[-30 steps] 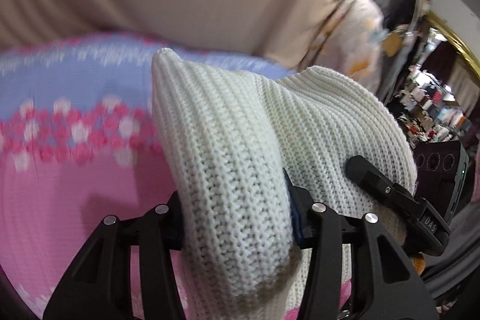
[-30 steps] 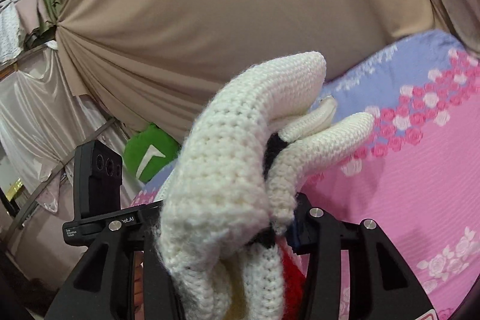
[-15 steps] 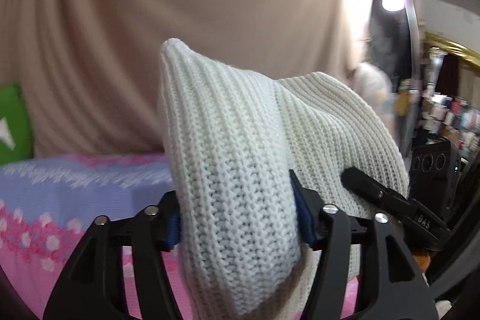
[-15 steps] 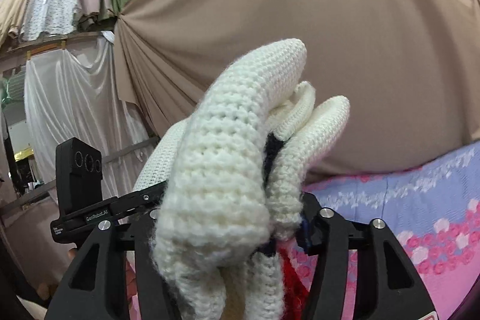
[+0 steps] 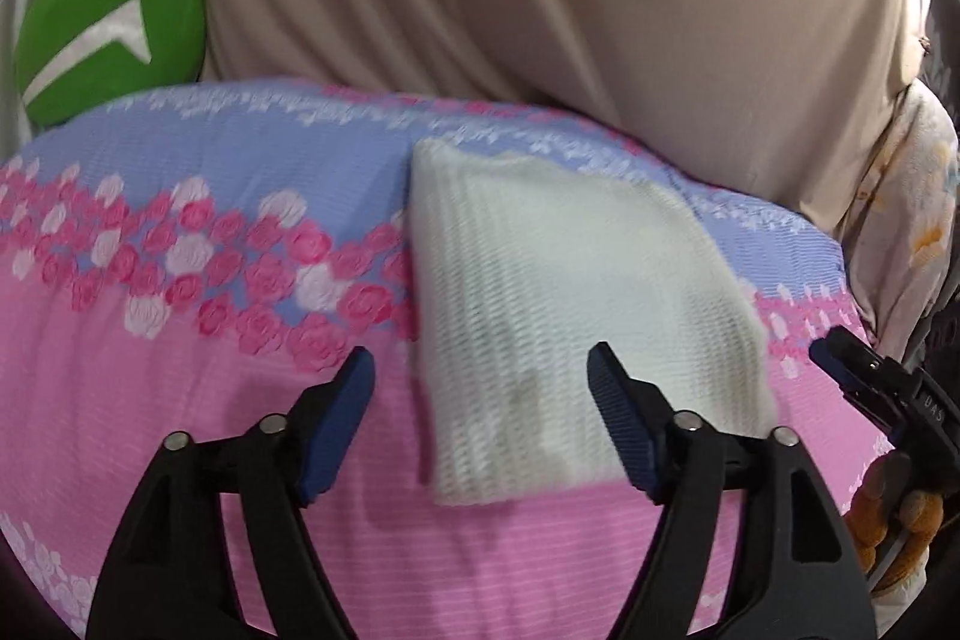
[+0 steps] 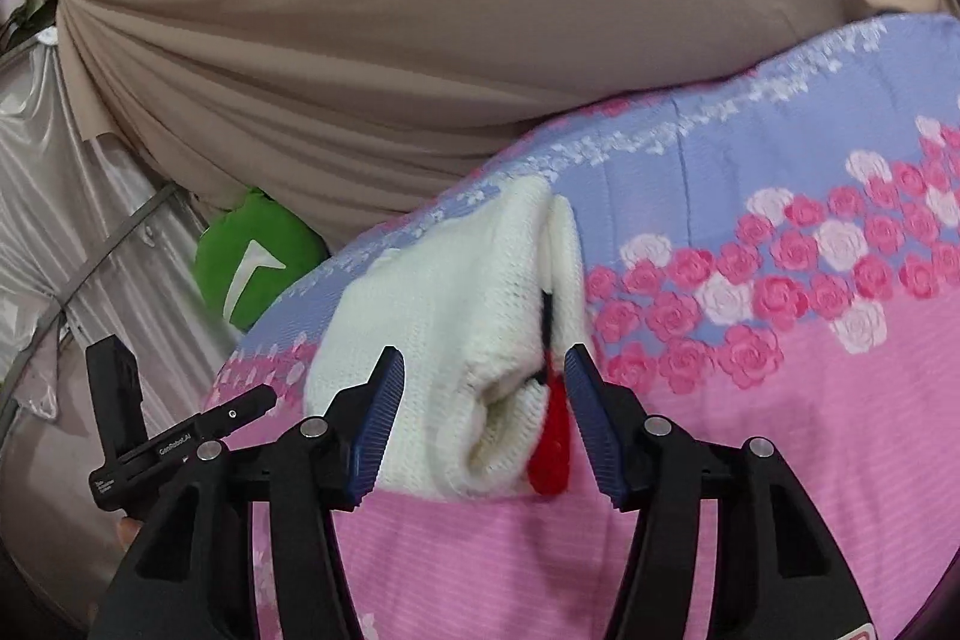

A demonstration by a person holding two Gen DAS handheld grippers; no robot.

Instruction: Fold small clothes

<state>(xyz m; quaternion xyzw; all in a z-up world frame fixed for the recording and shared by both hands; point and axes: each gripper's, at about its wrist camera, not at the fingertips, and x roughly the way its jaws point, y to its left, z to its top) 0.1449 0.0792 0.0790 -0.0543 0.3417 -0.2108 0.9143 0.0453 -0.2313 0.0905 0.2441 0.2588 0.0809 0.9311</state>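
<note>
A white knit garment [image 5: 570, 280], folded into a rectangle, lies flat on the pink and blue rose-print bedspread [image 5: 180, 400]. My left gripper [image 5: 480, 358] hovers at its near edge. The jaws are opening wide and the blue pads do not touch the knit. In the right wrist view the same garment [image 6: 456, 292] shows its thick folded end, with a red patch [image 6: 549, 436] at the fold. My right gripper [image 6: 485, 353] straddles that end; its jaws are closing, and the pads stand beside the knit without squeezing it.
A green cushion [image 5: 108, 28] rests at the bed's far left corner against a beige curtain [image 5: 540, 10]. Silvery drapes [image 6: 60, 220] hang at the left. A floral cloth [image 5: 912, 220] hangs past the bed's right edge, near a gloved hand [image 5: 888, 520].
Both grippers held the bunched knit up in front of the cameras. They have come down towards the bed and let go. The garment now lies flat and both jaws stand wider.
</note>
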